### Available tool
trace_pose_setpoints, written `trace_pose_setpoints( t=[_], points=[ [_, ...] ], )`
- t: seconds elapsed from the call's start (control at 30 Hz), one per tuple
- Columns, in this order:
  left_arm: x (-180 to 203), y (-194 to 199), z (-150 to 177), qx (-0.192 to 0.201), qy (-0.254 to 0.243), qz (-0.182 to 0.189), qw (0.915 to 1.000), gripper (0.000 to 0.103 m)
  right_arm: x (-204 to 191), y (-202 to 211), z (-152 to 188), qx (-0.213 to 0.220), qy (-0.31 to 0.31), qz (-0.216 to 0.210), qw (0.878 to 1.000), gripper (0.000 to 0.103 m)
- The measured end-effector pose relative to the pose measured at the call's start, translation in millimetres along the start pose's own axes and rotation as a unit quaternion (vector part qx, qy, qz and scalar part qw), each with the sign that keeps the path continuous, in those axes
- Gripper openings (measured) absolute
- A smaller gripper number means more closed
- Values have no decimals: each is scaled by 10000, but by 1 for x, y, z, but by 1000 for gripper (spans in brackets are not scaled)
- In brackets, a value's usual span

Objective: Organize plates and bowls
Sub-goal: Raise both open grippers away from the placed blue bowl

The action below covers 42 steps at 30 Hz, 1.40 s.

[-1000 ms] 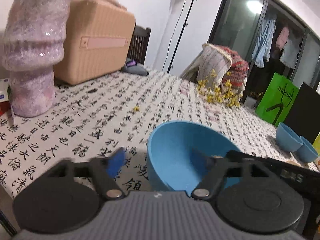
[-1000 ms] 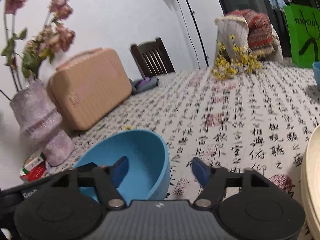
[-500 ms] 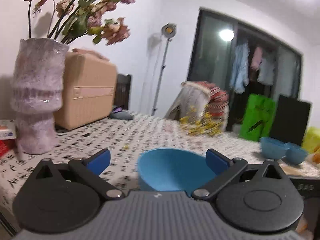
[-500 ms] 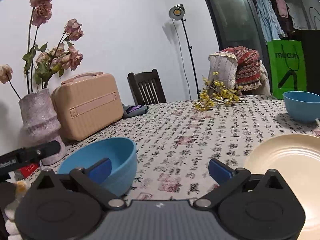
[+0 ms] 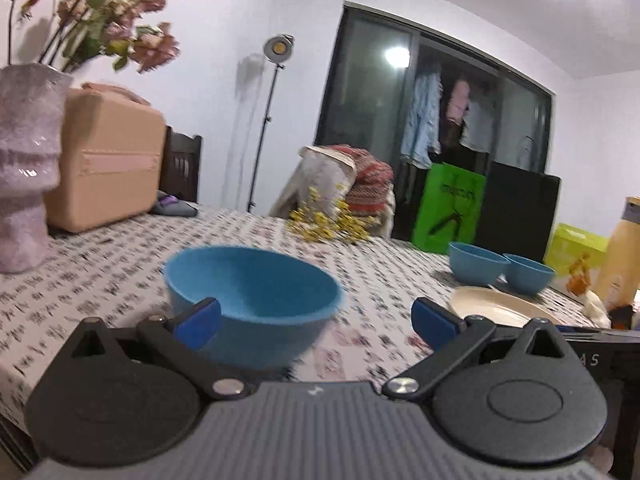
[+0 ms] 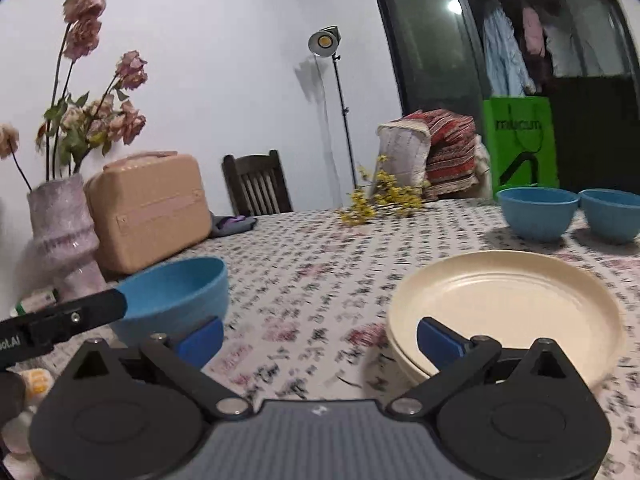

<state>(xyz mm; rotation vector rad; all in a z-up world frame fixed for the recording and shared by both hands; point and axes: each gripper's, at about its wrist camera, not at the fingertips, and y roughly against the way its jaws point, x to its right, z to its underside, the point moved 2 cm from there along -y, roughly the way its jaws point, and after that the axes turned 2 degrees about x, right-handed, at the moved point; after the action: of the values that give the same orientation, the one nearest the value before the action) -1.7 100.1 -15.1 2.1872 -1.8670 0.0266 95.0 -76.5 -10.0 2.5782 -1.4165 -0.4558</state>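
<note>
Left wrist view showed the left gripper [image 5: 316, 320] released, its jaws having just spread, near blue bowl [image 5: 252, 300] resting free on the counter [image 5: 100, 280]. Right gripper [image 6: 320, 338] likewise gaped empty beside the cream plates [image 6: 508, 304]. Two blue bowls [image 6: 536, 212] sat apart, unstacked; most sorting remained.

Cool, dim indoor light. A floor lamp [image 6: 325, 41] glows at upper centre; its glare repeats on the dark window [image 5: 397, 56]. Motion blur smears the surface [image 6: 304, 280] print, and fisheye bending darkens the corners.
</note>
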Motion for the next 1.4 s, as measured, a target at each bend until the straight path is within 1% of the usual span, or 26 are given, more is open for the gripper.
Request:
trace_pose_setpoints(
  t=[0.13,0.27,0.33,0.4,0.5,0.6,0.7,0.77,0.83,0.97,1.1,1.27,1.4],
  points=[
    [14,2,10,-128,25,159,9998,103,5,19,5,-41,10,117,9999,103],
    [25,4,12,-100,-77,253,9996,103,9,31,9,-31,-37,292,9996,103],
    [31,6,14,-108,-141,271,9995,103,11,36,10,-47,-82,313,9995,103],
    [33,8,16,-180,-117,237,9995,103,11,41,12,-94,-76,267,9996,103],
    [31,10,19,-302,64,219,9993,103,11,46,14,-122,-83,220,9996,103],
    [33,14,20,-276,40,145,9995,103,11,52,15,-118,-143,182,9997,103],
    [34,19,19,-189,3,52,9998,103,16,54,14,-147,-218,338,9991,103],
    [32,22,19,-172,67,12,9998,103,19,56,14,-120,-318,389,9987,103],
    [31,22,19,-224,99,-28,9997,103,22,59,13,-84,-386,404,9984,103],
    [37,23,23,-345,-68,119,9993,103,27,63,13,-4,-431,430,9981,103],
    [38,22,25,-374,-26,131,9992,103,31,62,14,-52,-467,488,9977,103],
    [39,17,25,-483,-82,10,9988,103,36,60,13,-81,-519,631,9966,103],
    [38,14,22,-454,-90,-71,9989,103,40,57,12,-82,-529,709,9960,103]
  ],
)
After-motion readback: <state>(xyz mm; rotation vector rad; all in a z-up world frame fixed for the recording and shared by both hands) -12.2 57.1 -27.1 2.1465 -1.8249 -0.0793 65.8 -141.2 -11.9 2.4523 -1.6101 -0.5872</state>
